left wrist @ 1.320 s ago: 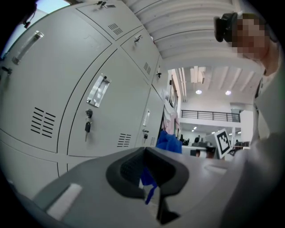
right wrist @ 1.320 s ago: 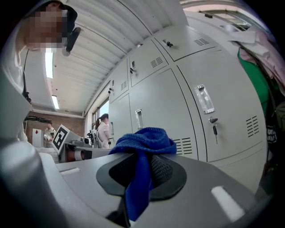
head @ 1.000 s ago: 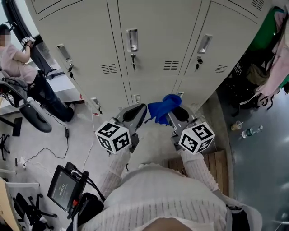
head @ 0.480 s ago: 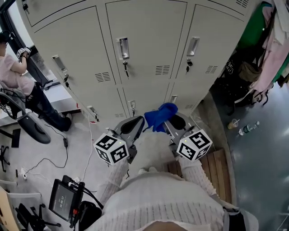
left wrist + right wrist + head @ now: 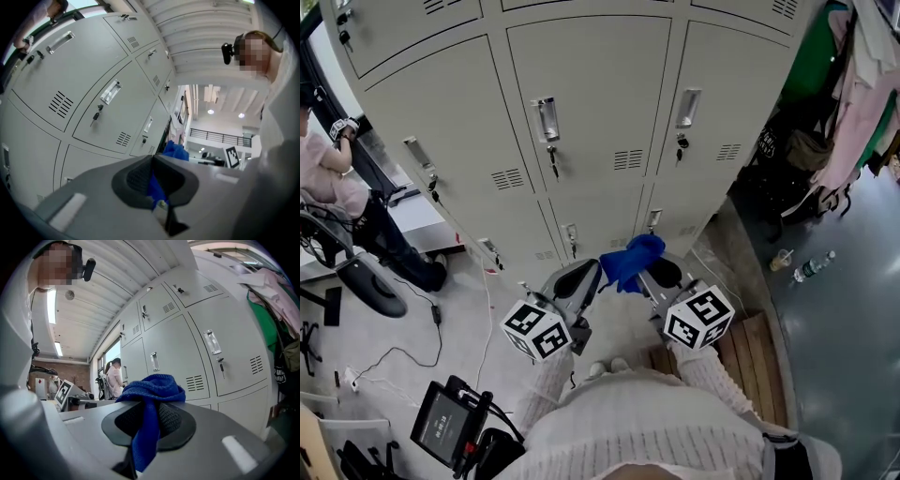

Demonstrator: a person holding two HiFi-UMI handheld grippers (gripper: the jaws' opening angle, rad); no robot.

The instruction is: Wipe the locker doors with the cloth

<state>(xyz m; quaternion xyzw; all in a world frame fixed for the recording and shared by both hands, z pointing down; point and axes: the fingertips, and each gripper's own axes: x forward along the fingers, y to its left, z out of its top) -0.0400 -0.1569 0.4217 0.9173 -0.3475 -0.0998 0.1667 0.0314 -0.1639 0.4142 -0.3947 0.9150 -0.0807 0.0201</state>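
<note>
Fingers (image 5: 176,420) of the right gripper (image 5: 645,274) are pressed together on one end of the blue cloth (image 5: 630,261). The left gripper (image 5: 592,272) pinches the other end likewise. The cloth bunches between them, near the grey locker doors (image 5: 591,112) but apart from them.

The floor (image 5: 844,356) carries a bottle (image 5: 814,265) and a cup (image 5: 782,257) at my 2 o'clock. A wooden pallet (image 5: 753,339) lies at my 3 o'clock.
</note>
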